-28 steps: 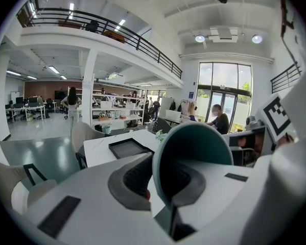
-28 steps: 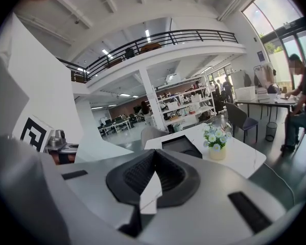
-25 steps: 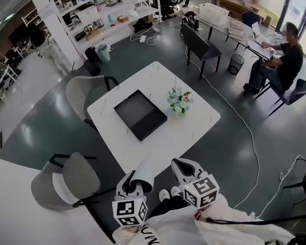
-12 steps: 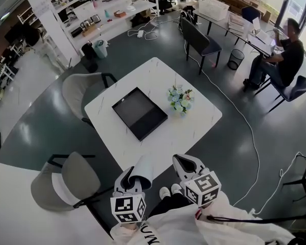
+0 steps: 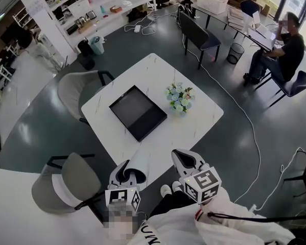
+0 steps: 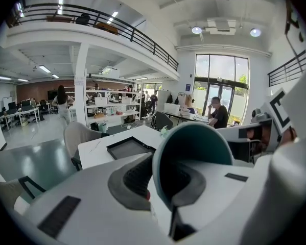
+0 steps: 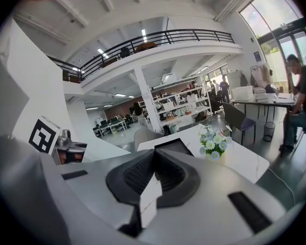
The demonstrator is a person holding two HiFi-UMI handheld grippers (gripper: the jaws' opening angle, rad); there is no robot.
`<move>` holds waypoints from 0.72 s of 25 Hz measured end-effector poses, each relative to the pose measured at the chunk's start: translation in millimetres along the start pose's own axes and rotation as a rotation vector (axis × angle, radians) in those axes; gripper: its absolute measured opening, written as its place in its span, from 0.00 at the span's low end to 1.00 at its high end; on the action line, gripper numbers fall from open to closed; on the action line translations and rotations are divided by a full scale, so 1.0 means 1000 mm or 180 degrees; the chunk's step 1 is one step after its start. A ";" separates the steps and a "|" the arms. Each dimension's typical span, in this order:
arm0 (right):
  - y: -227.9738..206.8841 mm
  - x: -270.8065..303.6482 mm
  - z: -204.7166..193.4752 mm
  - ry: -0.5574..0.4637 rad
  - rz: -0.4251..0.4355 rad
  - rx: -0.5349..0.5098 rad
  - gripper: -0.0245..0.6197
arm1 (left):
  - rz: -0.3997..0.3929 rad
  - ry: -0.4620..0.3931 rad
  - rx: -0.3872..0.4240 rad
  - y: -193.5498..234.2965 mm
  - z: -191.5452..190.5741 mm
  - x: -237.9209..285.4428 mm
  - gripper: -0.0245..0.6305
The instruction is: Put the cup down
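Carry stage; cup not set down yet.

- Left tool (image 5: 126,173): clamped on the cup (image 5: 140,165) by its wall, one pad inside the rim, one outside. The cup is white outside and teal inside. It is held tipped, not upright.
- Cup position: lower centre of the head view, at the near corner of the table (image 5: 153,73), off the surface. Cannot tell whether it is over the top or just short of it.
- Right tool (image 5: 185,160): jaws together, nothing between them. It sits just right of the left tool in the frame.
- Table: black tray (image 5: 138,112) at centre, flowers (image 5: 180,98) to its right. There is bare white top below the tray in the frame.

Next move, as I judge it: carry the cup on over that bare strip and turn the wrist until the base faces down. Then lower until the base rests flat, and only then part the jaws. With a grip on the wall alone, the cup may pivot as the tool lets go.
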State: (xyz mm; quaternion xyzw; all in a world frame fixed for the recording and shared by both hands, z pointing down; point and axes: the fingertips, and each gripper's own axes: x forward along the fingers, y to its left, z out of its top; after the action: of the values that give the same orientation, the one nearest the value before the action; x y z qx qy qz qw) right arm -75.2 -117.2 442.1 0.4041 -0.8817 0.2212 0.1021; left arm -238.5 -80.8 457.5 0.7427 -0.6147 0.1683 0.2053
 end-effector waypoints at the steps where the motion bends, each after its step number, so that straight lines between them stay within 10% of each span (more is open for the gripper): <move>1: -0.001 0.002 0.001 -0.0001 -0.0002 0.0003 0.05 | 0.0000 0.0007 0.0023 0.002 0.002 0.004 0.10; 18: -0.048 0.034 0.007 -0.0048 -0.0227 0.0108 0.05 | -0.0161 0.0207 0.0330 0.009 0.027 0.086 0.10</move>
State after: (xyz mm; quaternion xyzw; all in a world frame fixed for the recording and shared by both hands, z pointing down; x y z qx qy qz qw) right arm -60.9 -170.5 463.0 0.4386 -0.8636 0.2293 0.0963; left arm -231.6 -169.1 478.3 0.7618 -0.5792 0.2187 0.1906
